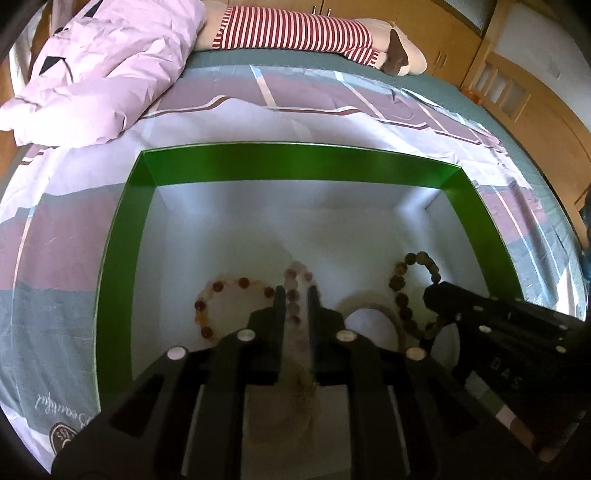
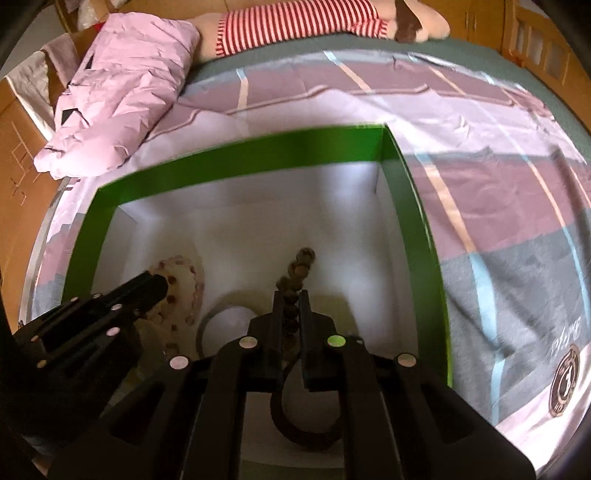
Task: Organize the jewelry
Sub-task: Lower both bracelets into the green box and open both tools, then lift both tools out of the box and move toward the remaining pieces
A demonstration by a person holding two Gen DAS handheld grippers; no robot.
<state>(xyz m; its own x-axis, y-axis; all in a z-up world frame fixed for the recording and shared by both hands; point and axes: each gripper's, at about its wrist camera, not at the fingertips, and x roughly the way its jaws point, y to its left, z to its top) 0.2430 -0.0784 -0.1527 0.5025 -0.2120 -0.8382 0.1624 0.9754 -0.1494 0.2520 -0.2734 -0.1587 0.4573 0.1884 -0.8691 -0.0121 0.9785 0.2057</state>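
A green-rimmed box (image 1: 303, 166) with a white inside lies on the bed; it also shows in the right wrist view (image 2: 236, 151). My left gripper (image 1: 296, 293) is inside it, shut on a pink beaded bracelet (image 1: 295, 277). A red and orange beaded bracelet (image 1: 221, 295) lies on the box floor to its left. My right gripper (image 2: 290, 297) is shut on a brown wooden bead bracelet (image 2: 301, 266), which also shows in the left wrist view (image 1: 404, 295). A pale bangle (image 1: 373, 308) lies between the two grippers.
The box sits on a purple, grey and white patterned sheet (image 1: 295, 103). A crumpled pink duvet (image 1: 107, 62) lies at the far left. A striped stuffed toy (image 1: 295, 29) lies along the far edge. Wooden cabinets (image 1: 524, 92) stand to the right.
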